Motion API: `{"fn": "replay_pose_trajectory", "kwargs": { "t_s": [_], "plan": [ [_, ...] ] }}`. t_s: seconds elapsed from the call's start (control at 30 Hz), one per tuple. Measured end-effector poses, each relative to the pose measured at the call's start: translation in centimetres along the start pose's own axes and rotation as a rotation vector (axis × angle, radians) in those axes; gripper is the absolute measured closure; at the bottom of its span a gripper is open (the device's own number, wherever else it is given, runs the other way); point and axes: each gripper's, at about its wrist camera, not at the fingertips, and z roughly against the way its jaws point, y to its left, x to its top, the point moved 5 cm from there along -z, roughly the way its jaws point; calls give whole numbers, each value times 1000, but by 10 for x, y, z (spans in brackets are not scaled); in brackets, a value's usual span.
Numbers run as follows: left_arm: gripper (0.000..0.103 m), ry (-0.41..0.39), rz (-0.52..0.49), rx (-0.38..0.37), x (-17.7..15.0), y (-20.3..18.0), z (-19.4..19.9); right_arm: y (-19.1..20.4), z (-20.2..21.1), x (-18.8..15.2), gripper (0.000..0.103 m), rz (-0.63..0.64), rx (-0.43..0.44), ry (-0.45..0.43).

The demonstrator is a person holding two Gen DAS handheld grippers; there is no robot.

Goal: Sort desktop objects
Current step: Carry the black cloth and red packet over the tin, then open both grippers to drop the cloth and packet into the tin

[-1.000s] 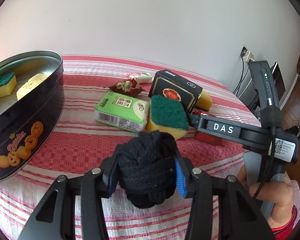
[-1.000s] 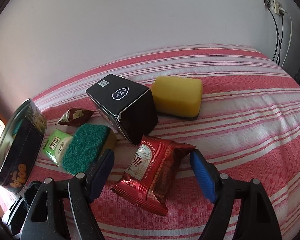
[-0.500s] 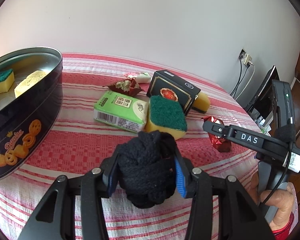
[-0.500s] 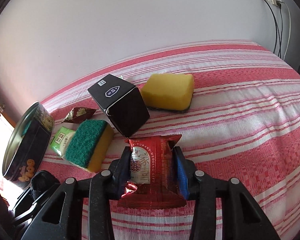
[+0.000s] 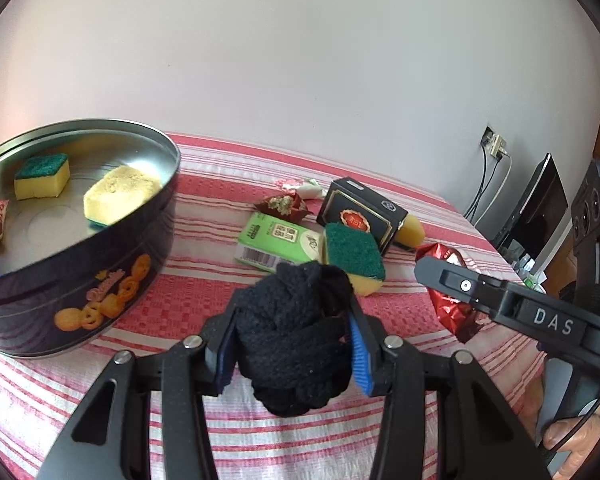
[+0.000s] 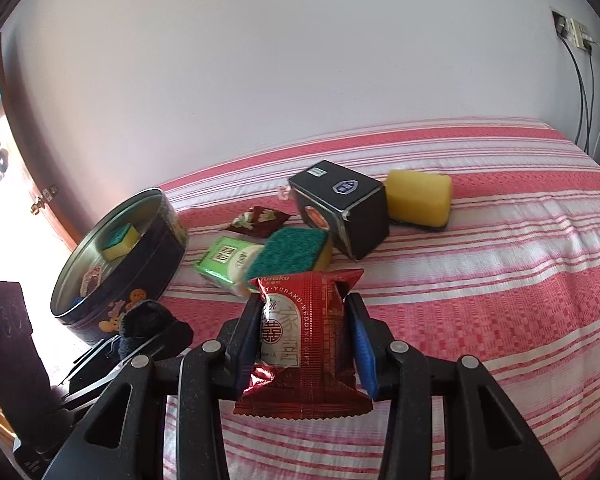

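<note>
The left hand-held gripper (image 5: pixel 293 346) is clenched on a black knitted bundle (image 5: pixel 296 336), held above the striped desk (image 5: pixel 188 304) just beside the tin (image 5: pixel 100 296). The right hand-held gripper (image 6: pixel 306 342) grips a red snack packet (image 6: pixel 304 344), lifted clear of the cloth. In the tin lie two sponges (image 5: pixel 42 176). Out on the desk a green-topped sponge (image 6: pixel 290 254) leans against a green pack (image 6: pixel 224 262), next to a black box (image 6: pixel 342 210) with a yellow sponge (image 6: pixel 418 198) behind it.
</note>
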Motion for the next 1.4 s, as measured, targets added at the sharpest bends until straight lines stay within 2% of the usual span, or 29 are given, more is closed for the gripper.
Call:
{"fn": "replay_pose_trajectory", "kwargs": {
  "t_s": [0.1, 0.2, 0.5, 0.6, 0.77, 1.03, 1.17, 1.27, 1.4],
  "plan": [
    [57, -45, 15, 22, 10, 13, 18, 27, 1, 3, 58, 33, 42, -14],
    [57, -92, 31, 78, 23, 32, 35, 53, 0, 8, 58, 71, 88, -30],
    [57, -201, 101, 317, 57, 103, 69, 138, -24, 25, 58, 188, 220, -88],
    [57, -238, 103, 432, 69, 124, 74, 163, -32, 32, 58, 224, 244, -121],
    [57, -265, 133, 543, 83, 158, 79, 192, -41, 46, 58, 249, 240, -198],
    [57, -244, 152, 631, 92, 186, 66, 222, -69, 66, 58, 242, 229, -287],
    [57, -239, 138, 676, 93, 195, 59, 228, -82, 67, 58, 265, 191, -345],
    [57, -240, 133, 701, 92, 200, 53, 229, -83, 58, 58, 353, 108, -398],
    [57, -234, 131, 711, 88, 200, 45, 230, -73, 53, 58, 430, 54, -477]
  ]
}}
